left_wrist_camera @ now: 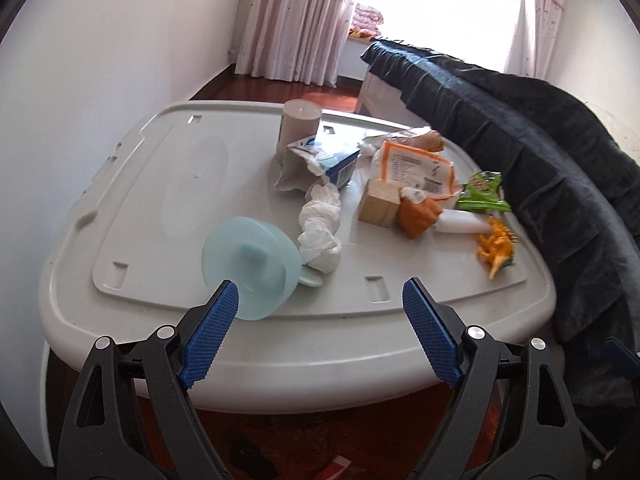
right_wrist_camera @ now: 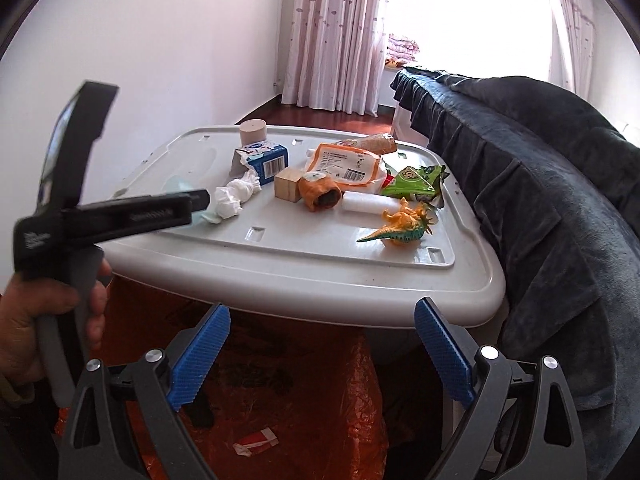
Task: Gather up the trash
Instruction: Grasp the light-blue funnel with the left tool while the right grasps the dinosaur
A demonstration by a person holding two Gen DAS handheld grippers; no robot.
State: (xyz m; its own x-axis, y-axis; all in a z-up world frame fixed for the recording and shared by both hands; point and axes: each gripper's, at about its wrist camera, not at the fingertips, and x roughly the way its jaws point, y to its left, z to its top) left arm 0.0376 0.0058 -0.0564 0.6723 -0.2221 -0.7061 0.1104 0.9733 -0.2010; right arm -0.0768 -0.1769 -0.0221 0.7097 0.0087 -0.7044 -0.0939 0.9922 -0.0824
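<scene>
Both of your hand-held grippers stand with their fingers apart and nothing between them: the left hand-held gripper (left_wrist_camera: 320, 294) hangs over the near edge of the grey bench (left_wrist_camera: 224, 332), its left finger just in front of a pale blue plastic piece (left_wrist_camera: 250, 268), while the right hand-held gripper (right_wrist_camera: 322, 320) waits lower, above the orange trash bag (right_wrist_camera: 304, 396) on the floor. The nearest trash looks to be the crumpled white tissue (left_wrist_camera: 320, 228), just beyond that blue piece. Steer right of the blue piece, straddle the tissue and close on its thick middle. On the bench you can count one tissue, one torn milk carton (left_wrist_camera: 320, 160), one orange packet (left_wrist_camera: 416, 170), one green wrapper (right_wrist_camera: 414, 184), one wooden block (right_wrist_camera: 288, 186) and one toy dinosaur (right_wrist_camera: 400, 228).
</scene>
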